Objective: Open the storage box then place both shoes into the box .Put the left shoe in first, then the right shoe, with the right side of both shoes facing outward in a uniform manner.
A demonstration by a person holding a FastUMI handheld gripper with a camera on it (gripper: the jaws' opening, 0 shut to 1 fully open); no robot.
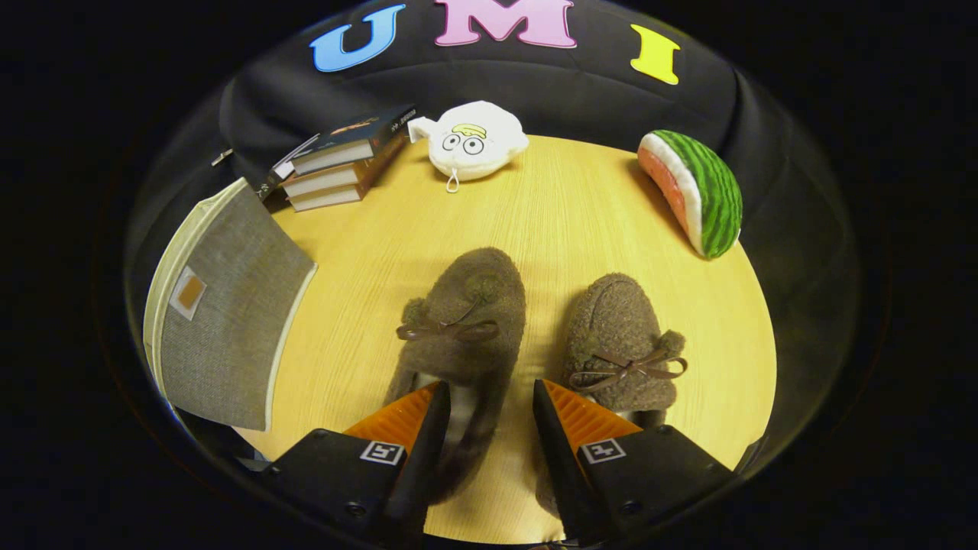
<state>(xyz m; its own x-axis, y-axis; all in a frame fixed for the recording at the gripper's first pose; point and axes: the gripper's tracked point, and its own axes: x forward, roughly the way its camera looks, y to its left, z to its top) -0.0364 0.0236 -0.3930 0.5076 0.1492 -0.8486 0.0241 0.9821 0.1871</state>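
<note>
Gripper: the gripper [485, 393] has its fingers spread apart, and the heel end of the left fuzzy brown slipper with a ribbon bow [462, 321] sits in the gap, whether touched I cannot tell.
Second shoe: the right fuzzy brown slipper [623, 340] lies just beside that left slipper, toes pointing away.
Box: the grey fabric storage box with cream trim [225, 305] stands well left of the left slipper, lid closed.
Table: a round light wooden table [550, 221] carries everything.
Beyond the left slipper: a stack of books [340, 160], a white plush toy [474, 141] and a watermelon-slice plush [699, 191].
</note>
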